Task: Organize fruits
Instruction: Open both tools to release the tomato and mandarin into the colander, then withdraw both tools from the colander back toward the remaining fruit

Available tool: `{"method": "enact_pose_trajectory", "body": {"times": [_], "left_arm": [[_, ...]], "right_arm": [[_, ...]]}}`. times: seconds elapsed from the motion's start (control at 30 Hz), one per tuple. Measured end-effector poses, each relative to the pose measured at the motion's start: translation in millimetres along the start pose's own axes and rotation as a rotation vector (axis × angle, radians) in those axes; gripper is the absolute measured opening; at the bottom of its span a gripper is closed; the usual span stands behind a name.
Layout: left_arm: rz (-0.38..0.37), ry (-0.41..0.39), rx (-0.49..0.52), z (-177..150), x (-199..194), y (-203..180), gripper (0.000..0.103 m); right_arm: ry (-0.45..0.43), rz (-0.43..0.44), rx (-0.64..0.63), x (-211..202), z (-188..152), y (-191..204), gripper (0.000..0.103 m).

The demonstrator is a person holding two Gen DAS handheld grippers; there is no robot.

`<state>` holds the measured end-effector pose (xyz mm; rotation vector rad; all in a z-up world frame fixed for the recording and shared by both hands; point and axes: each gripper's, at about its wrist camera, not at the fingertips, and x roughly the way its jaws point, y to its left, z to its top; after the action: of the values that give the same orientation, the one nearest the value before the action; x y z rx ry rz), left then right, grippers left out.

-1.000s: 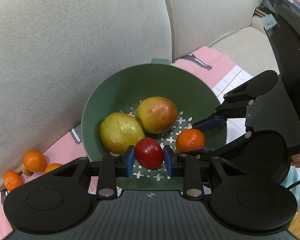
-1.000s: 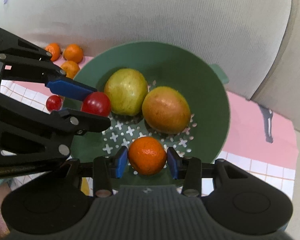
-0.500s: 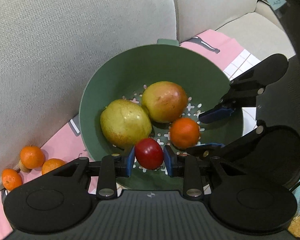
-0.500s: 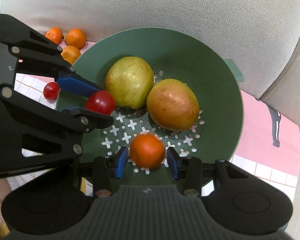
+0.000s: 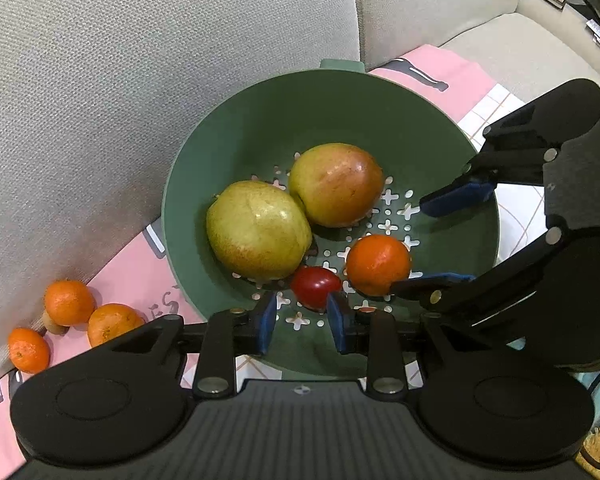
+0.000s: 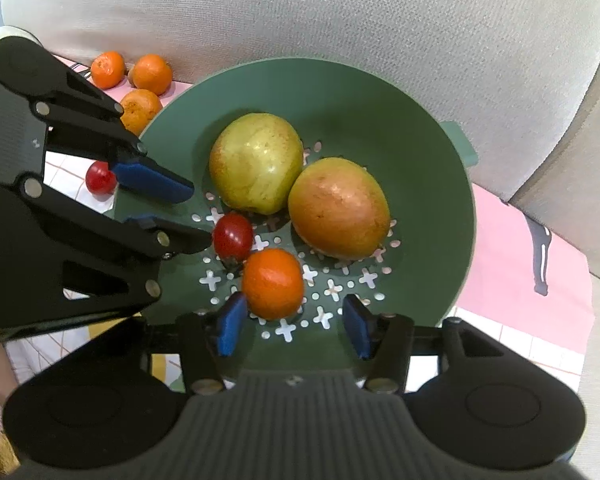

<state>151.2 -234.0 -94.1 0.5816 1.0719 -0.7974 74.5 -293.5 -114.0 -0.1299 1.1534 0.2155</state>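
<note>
Now the left gripper (image 5: 302, 317) is easing its jaws apart, and the red tomato (image 5: 315, 286) it clamped a second ago lies just ahead of its pads on the green colander (image 5: 260, 120) floor. Rightward, the right gripper (image 6: 292, 326) opens wider; its released tangerine (image 6: 273, 283) rests beside the left pad. Both fruits look delivered, so more can be fetched.

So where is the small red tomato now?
In both views the tomato lies inside the green colander, between the yellow-green pear and the orange.
</note>
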Motion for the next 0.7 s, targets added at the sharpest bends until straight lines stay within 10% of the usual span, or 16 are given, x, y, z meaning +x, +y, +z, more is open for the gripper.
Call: {"method": "enact_pose_trajectory", "body": {"times": [0.7], "left_arm": [[0.069,-0.132,-0.075,-34.9,-66.7,9.5,0.046]], "right_arm": [[-0.206,-0.177,0.036,-52.4,-20.1,33.3,0.084]]}}
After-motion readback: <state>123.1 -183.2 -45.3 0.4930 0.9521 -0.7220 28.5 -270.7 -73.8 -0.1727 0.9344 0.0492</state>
